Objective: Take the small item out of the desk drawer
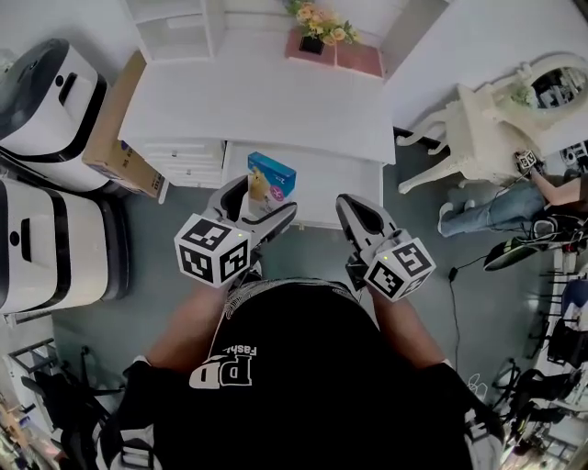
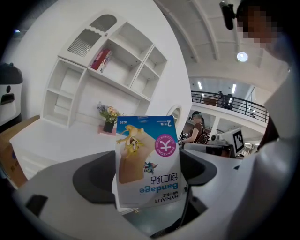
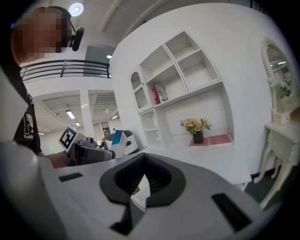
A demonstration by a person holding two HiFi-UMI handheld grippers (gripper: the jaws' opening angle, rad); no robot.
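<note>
Clamping a bandage box [image 1: 271,179] near the desk [image 1: 257,106], left tool [image 1: 266,197] flanks narrow right tool [image 1: 347,204]

Left tool [image 1: 265,196] is clamped on a small blue box [image 1: 272,177], held over the open drawer [image 1: 335,184] that juts from the front of the white counter [image 1: 266,101]. Right tool [image 1: 353,207] is near it, jaws together, over the drawer's front edge. At the counter's far edge a flower pot [image 1: 317,26] stands by pink mats [image 1: 354,57]; a cardboard box [image 1: 115,138] sits at its left end beside white-and-black appliances [image 1: 41,101], and an ornate white chair [image 1: 478,128] stands off to the right.
</note>
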